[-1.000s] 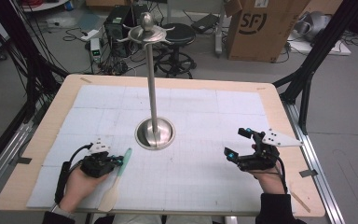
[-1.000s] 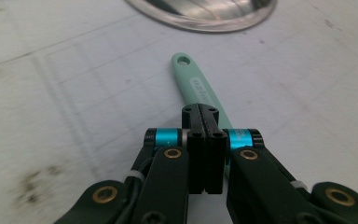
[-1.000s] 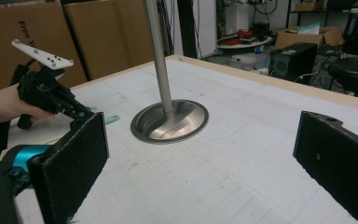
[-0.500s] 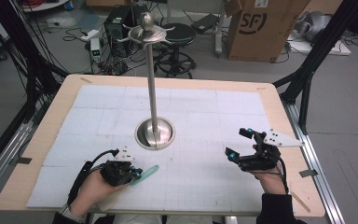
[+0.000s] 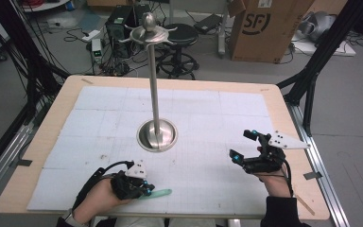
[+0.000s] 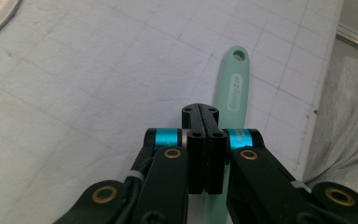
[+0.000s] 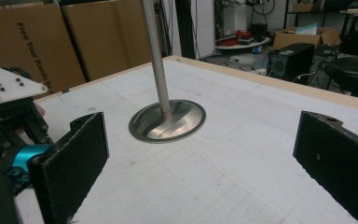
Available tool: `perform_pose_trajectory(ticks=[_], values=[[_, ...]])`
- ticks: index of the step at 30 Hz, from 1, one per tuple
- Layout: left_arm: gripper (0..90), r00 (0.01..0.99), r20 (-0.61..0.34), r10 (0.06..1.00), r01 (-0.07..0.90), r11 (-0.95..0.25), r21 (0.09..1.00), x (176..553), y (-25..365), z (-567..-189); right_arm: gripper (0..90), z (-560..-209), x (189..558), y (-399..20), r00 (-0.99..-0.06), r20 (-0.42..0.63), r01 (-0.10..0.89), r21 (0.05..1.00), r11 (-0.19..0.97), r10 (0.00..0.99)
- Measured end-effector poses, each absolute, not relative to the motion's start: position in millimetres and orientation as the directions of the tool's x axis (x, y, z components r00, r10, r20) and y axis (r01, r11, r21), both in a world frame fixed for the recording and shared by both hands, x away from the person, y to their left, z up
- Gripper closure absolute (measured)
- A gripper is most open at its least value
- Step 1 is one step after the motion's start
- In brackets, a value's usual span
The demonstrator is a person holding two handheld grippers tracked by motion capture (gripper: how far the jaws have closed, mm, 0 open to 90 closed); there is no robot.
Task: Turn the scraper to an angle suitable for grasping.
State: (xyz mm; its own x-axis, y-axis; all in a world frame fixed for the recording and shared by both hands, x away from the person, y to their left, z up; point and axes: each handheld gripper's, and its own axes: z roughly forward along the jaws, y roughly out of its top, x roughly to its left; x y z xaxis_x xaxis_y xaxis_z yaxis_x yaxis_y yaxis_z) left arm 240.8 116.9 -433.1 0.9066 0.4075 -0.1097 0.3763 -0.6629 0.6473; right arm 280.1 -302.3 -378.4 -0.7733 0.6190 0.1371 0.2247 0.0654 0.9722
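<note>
In the high view, the left gripper (image 5: pixel 144 189) clamps a green handle (image 5: pixel 158 193) at the near edge of the table (image 5: pixel 47 137), left of centre. In the left gripper view, the jaws meet over the handle (image 6: pixel 233 88). In the right gripper view, the right gripper (image 7: pixel 200 158) stands wide apart, facing the metal stand (image 7: pixel 168 119).

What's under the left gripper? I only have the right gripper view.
Observer: A mint-green handle, flat on the white mat. It runs beneath the left gripper, whose jaws are together. I can't tell whether it is clamped.
Operator: Which end sticks out?
Observer: The end with the hanging hole, out past the jaw tips.
Operator: What tops the pole?
Observer: The stand ends in a ring of hooks, bare as far as the high view shows.
</note>
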Motion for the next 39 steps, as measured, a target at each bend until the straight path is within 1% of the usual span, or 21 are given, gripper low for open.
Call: perform_pose_trajectory(ticks=[5,7,9,12,14,16,20,27,29,31,33,37,39], values=[[89.6,0.899,-0.151,0.412,0.4,-0.628,0.667,243.1,120.8,-436.1,2.1,-378.9,280.3,-302.8,-0.771,0.136,0.225,0.972,0.067,0.621],[89.1,0.899,-0.148,0.413,0.397,-0.622,0.675,242.4,121.7,-435.2,2.1,-378.8,280.2,-302.5,-0.773,0.137,0.225,0.972,0.066,0.619],[87.2,0.9,-0.155,0.408,0.393,-0.604,0.693,242.1,124.7,-430.5,2.1,-378.7,280.1,-303.2,-0.772,0.139,0.227,0.972,0.065,0.62],[82.8,0.901,-0.136,0.411,0.374,-0.58,0.724,241.5,133.4,-421.0,2.1,-378.7,280.2,-304.8,-0.769,0.139,0.224,0.973,0.059,0.624],[77.9,0.9,-0.123,0.418,0.361,-0.559,0.747,241.2,140.5,-414.7,2.1,-379.0,280.2,-305.5,-0.767,0.143,0.228,0.972,0.057,0.626],[75.2,0.898,-0.122,0.423,0.355,-0.532,0.769,240.6,147.1,-409.5,2.1,-379.3,280.3,-305.8,-0.768,0.141,0.227,0.972,0.06,0.625],[65.7,0.909,-0.116,0.401,0.324,-0.503,0.801,238.6,157.7,-401.7,2.1,-378.9,279.9,-305.0,-0.77,0.139,0.225,0.972,0.062,0.623],[39.4,0.92,-0.086,0.383,0.277,-0.478,0.833,235.1,165.4,-392.0,2.1,-378.5,279.5,-305.6,-0.768,0.141,0.226,0.972,0.059,0.624],[29.0,0.922,-0.074,0.381,0.264,-0.474,0.84,234.1,165.6,-389.3,2.1,-378.5,279.5,-305.9,-0.769,0.142,0.227,0.972,0.058,0.624],[26.5,0.93,-0.048,0.364,0.234,-0.487,0.841,232.4,166.1,-386.4,2.1,-378.7,279.9,-306.3,-0.768,0.141,0.225,0.973,0.057,0.625],[21.2,0.933,-0.041,0.356,0.228,-0.499,0.836,230.7,165.9,-383.4,2.1,-378.9,279.7,-306.7,-0.767,0.144,0.229,0.972,0.056,0.625],[21.2,0.949,-0.033,0.313,0.195,-0.503,0.842,228.0,167.5,-377.9,2.1,-379.1,279.3,-308.0,-0.766,0.148,0.228,0.972,0.049,0.626],[21.2,0.952,-0.035,0.304,0.196,-0.517,0.833,228.1,167.5,-376.8,2.1,-378.7,278.8,-308.4,-0.765,0.151,0.228,0.973,0.044,0.626]])
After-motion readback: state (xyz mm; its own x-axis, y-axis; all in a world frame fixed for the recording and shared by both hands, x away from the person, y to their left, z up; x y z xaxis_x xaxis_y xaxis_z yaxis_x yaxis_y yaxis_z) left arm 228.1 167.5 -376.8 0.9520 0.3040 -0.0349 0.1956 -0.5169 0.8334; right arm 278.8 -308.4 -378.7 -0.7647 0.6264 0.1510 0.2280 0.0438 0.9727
